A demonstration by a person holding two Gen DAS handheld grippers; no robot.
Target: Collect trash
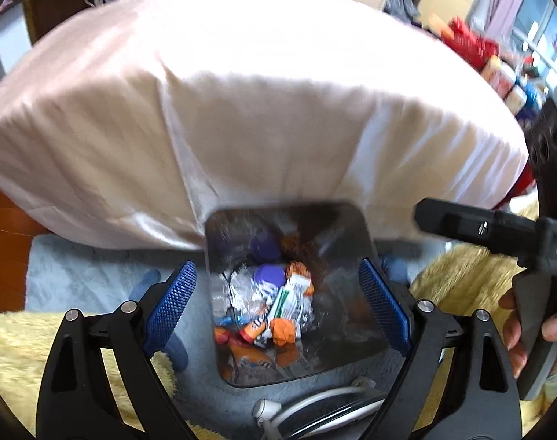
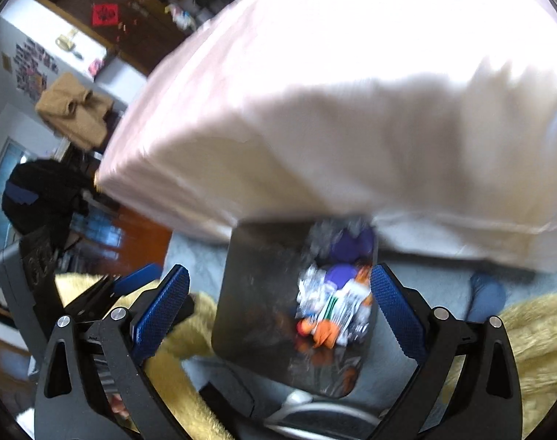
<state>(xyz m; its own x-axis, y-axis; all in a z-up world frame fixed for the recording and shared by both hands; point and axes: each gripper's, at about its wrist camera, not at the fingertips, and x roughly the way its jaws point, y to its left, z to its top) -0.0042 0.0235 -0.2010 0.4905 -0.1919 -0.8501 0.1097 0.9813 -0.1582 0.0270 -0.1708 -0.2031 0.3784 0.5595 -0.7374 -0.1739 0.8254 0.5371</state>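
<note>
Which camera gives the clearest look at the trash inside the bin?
The left wrist view: the trash sits sharp and centred in the bin. The right wrist view shows the same trash, but blurred and off to one side.

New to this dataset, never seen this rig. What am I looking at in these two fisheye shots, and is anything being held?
No robot here: a person carries a handheld two-finger gripper in each hand, each with a fisheye camera looking forward along its fingers.

The left wrist view shows the left gripper with blue padded fingers spread apart, nothing between them. The black device at its right edge, held by a hand, is the other gripper's body.

The right wrist view shows the right gripper, also open and empty.

Both point down into a dark trash bin holding crumpled wrappers, orange, purple and silver. The bin stands on a pale blue rug beside a bed with a pink sheet. The images are motion-blurred.
</note>
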